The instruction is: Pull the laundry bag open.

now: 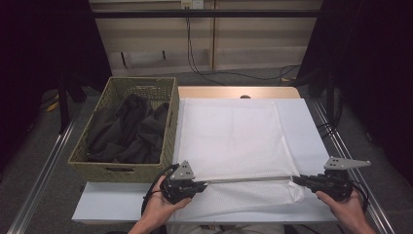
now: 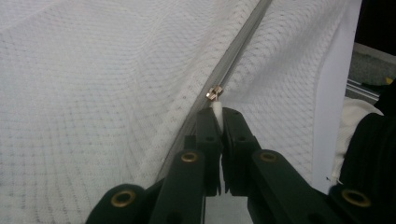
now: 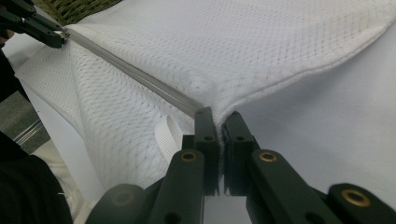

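A white mesh bag [image 1: 234, 136] lies flat on the white table [image 1: 107, 202]. Its grey zipper [image 1: 248, 180] runs left to right near the front edge and is stretched taut. My left gripper [image 1: 204, 184] is shut on the zipper's white pull tab; in the left gripper view the brass slider [image 2: 214, 93] sits just beyond the left gripper [image 2: 218, 114]. My right gripper [image 1: 296, 179] is shut on the bag's corner at the zipper's other end, seen up close in the right gripper view, where the right gripper [image 3: 218, 116] pinches the mesh beside the zipper [image 3: 140, 77].
A woven basket [image 1: 122, 168] stands to the left of the bag, filled with dark clothes [image 1: 129, 129]. A white strap loop [image 3: 166, 135] hangs from the bag near my right gripper. Bare table [image 3: 327, 116] extends to the right of the bag.
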`<state>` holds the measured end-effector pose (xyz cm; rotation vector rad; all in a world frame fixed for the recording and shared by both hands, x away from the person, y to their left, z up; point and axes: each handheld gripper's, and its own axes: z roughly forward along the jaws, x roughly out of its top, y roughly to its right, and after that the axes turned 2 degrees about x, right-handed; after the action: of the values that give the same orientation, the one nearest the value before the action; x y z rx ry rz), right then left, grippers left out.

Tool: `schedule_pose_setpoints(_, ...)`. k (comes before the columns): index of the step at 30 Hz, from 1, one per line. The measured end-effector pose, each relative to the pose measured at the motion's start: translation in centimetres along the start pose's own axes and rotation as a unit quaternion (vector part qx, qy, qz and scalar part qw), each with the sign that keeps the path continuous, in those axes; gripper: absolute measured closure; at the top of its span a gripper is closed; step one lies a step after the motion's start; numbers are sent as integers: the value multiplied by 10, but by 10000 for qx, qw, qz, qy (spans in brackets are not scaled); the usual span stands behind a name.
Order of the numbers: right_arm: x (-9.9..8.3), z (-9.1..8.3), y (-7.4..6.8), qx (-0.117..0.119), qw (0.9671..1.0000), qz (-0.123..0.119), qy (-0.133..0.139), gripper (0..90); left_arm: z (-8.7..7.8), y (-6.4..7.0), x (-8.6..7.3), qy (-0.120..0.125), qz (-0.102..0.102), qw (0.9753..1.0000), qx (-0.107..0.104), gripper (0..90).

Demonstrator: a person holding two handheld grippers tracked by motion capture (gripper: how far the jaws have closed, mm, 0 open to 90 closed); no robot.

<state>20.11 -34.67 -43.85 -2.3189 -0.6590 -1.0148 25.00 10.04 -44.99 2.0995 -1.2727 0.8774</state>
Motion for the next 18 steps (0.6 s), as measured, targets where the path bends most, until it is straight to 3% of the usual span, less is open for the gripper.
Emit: schedule_pose_setpoints(18,-1,-3,1,-28,10000,56,-2,866,-16,-6,-9,-56,-125,9998,150,867)
